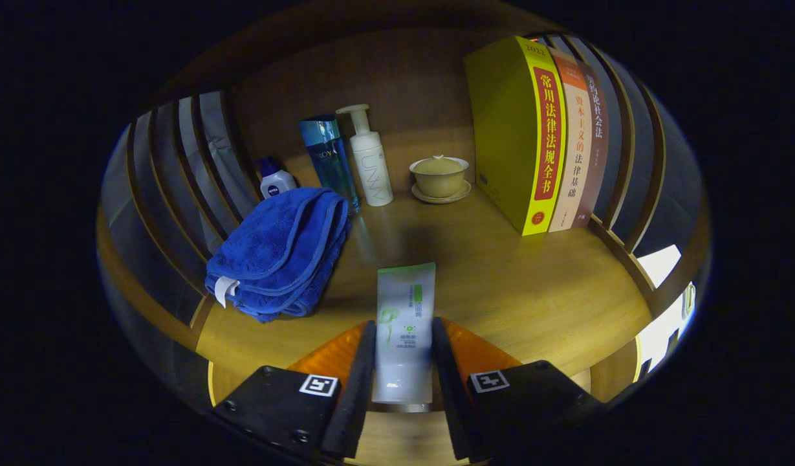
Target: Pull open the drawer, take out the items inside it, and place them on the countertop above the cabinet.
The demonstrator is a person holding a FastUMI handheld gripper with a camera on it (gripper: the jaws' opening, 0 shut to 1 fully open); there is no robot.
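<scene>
1. The tool (403,349) is clamped on a white tube with green print (405,323); both fingers (361,369) press against the tube's sides, and the tube stands up between them with its flat crimped end pointing away over the wood.
2. The tube is held above the wooden tabletop (520,285), over its near edge; I cannot tell whether its lower end touches the wood.
3. Just ahead of the fingers and off to the left lies a folded blue towel (277,252) with a small white tag, resting on the tabletop close to the slatted side rail (177,175).
4. Behind the towel stands a small white bottle with a blue cap (275,179); beside it a tall clear blue bottle (329,162); next to that a white pump bottle (369,158); the three line up near the back wall.
5. Further right sits a lidded yellow-green cup on a saucer (440,178), apart from the bottles.
6. At the right, a thick yellow book (513,129) stands upright with two thinner books (581,142) pressed against it, near the right-hand slats.
</scene>
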